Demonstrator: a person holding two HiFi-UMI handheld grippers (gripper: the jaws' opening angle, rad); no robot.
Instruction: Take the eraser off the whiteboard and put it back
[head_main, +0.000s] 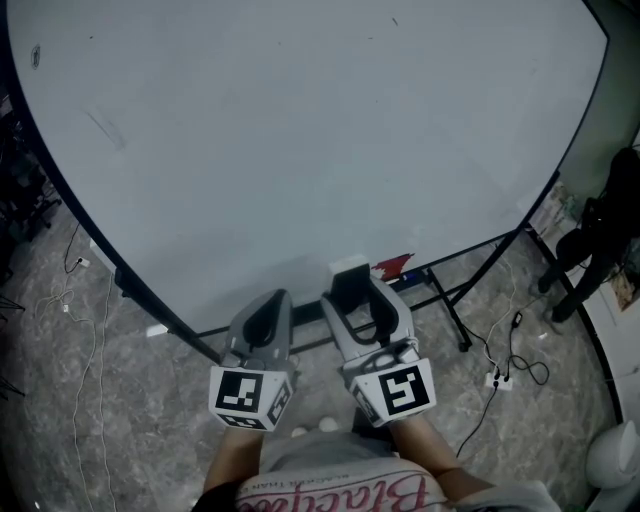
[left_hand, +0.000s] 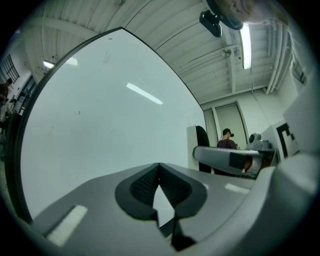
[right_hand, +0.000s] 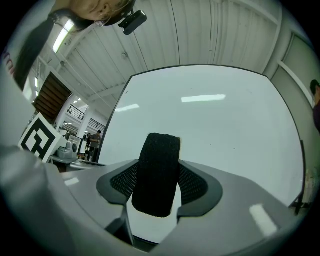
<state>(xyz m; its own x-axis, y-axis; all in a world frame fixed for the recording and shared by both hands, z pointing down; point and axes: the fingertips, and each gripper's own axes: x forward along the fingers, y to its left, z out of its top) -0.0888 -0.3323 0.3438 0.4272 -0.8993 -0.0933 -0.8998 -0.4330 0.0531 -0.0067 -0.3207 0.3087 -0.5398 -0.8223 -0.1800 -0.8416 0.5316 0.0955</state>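
Note:
A large whiteboard (head_main: 300, 130) fills most of the head view, and it also stands ahead in the left gripper view (left_hand: 100, 130) and the right gripper view (right_hand: 225, 120). My right gripper (head_main: 356, 292) is shut on the eraser (head_main: 349, 268), which has a white body. Its black felt (right_hand: 159, 170) stands upright between the pads, in front of the board's lower edge. Whether it touches the board I cannot tell. My left gripper (head_main: 274, 300) hangs beside the right one, its jaws closed tip to tip (left_hand: 159, 167) with nothing between them.
The board's black stand legs (head_main: 455, 315) reach over the stone floor. Cables and a power strip (head_main: 497, 378) lie at the right, more cables (head_main: 85, 330) at the left. A red object (head_main: 393, 266) sits by the board's foot. A person in black (head_main: 600, 240) stands at the right.

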